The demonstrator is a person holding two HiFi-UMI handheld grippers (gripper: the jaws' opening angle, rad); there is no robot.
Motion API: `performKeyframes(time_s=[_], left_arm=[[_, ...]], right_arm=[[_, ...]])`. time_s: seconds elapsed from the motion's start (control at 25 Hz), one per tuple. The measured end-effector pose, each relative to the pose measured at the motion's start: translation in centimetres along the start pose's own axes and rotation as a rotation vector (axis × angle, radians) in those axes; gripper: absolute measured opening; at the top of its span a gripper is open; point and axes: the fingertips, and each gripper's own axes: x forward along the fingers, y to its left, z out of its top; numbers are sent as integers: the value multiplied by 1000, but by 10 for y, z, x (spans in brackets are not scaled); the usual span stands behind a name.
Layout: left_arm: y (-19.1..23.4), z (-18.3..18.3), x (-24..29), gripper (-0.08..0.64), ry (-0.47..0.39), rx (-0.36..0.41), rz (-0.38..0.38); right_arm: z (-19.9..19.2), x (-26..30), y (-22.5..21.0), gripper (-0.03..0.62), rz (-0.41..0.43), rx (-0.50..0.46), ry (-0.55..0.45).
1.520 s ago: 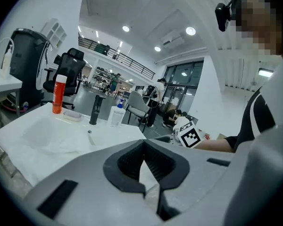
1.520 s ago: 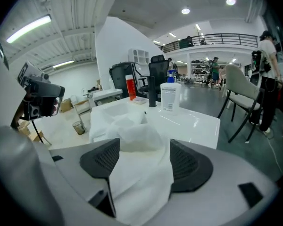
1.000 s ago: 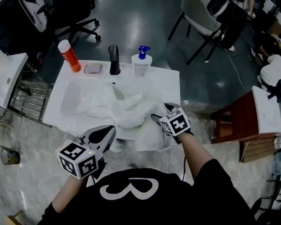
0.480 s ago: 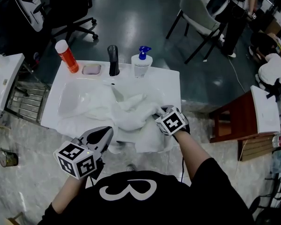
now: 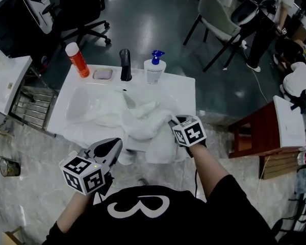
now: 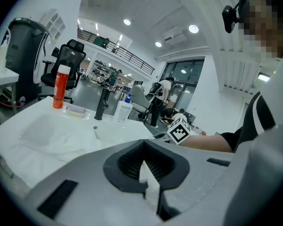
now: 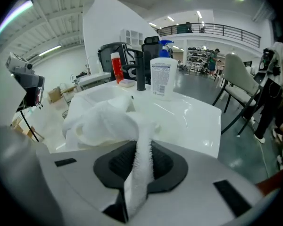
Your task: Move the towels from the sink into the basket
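Note:
White towels (image 5: 137, 121) lie heaped in the white sink (image 5: 81, 103) and hang over its front edge. My right gripper (image 5: 171, 120) is at the heap's right side. Its jaws have just been closing, and in the right gripper view the gripper (image 7: 141, 173) is shut on a fold of towel (image 7: 104, 121) that runs up between the pads. My left gripper (image 5: 116, 144) stays at the sink's front edge. In the left gripper view it (image 6: 148, 182) is shut, with a thin white strip of towel pinched between the jaws. No basket is in view.
Along the sink's back stand an orange bottle (image 5: 76, 60), a soap dish (image 5: 102, 74), a black tap (image 5: 125, 64) and a pump bottle (image 5: 154, 68). A wire rack (image 5: 30, 108) is on the left and a brown wooden stool (image 5: 255, 131) on the right. A grey chair (image 5: 217, 14) stands behind.
The right gripper's jaws have closed on a fold of the towel heap and edged slightly left. The left gripper has kept still.

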Motion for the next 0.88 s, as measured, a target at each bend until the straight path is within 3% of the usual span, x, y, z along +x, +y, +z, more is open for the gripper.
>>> performKeyframes(time_s=[0.32,0.6,0.88], left_arm=[[-29,-1,-18,6,-26,1,43],[-58,-8,-26,6,-34,-6,71],[-86,-19,-39,6,-52,-14,103]], right_arm=[[37,-53,18,57,68,125,-291],[60,-108,41,58,237,245,-499],[69,-163,62,58,417,348,-634]])
